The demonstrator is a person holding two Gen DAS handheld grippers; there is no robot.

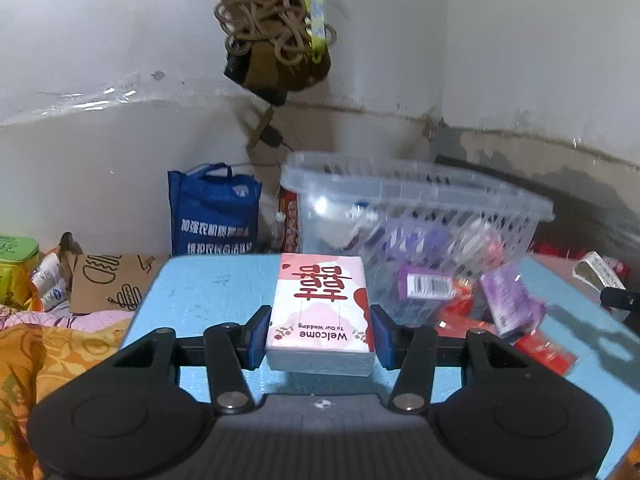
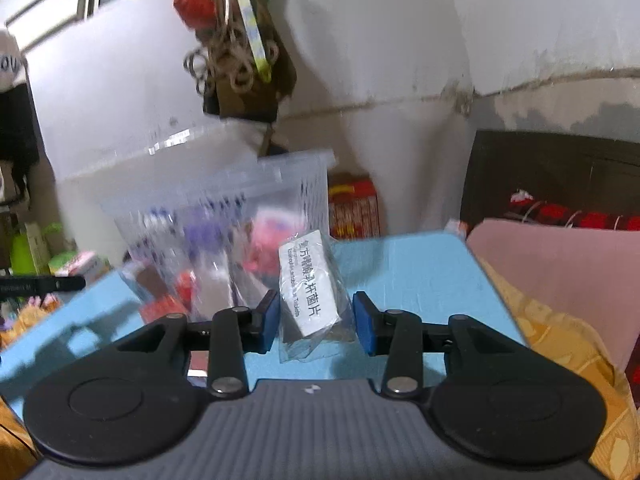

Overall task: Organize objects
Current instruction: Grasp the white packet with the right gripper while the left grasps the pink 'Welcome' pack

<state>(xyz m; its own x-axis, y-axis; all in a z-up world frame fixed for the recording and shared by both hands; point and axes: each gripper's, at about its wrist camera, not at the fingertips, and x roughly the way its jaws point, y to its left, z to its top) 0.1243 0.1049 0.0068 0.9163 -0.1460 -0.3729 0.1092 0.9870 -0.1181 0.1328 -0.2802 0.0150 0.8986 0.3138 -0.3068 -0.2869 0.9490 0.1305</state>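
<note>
A light blue desk (image 1: pixel 208 292) with a scuffed top carries a clear slatted plastic basket (image 1: pixel 420 200) toward its far side, filled with blurred purple, white and pink packets. Beside the basket, loose on the desk top, lie a purple packet (image 1: pixel 510 300) and red packets (image 1: pixel 544 350). In the right wrist view the near right part of the top is bare blue.

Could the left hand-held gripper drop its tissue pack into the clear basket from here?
Probably yes. The left hand-held gripper holds the wedding tissue pack above the blue table, and the clear basket sits just ahead, open-topped, nothing between.
</note>
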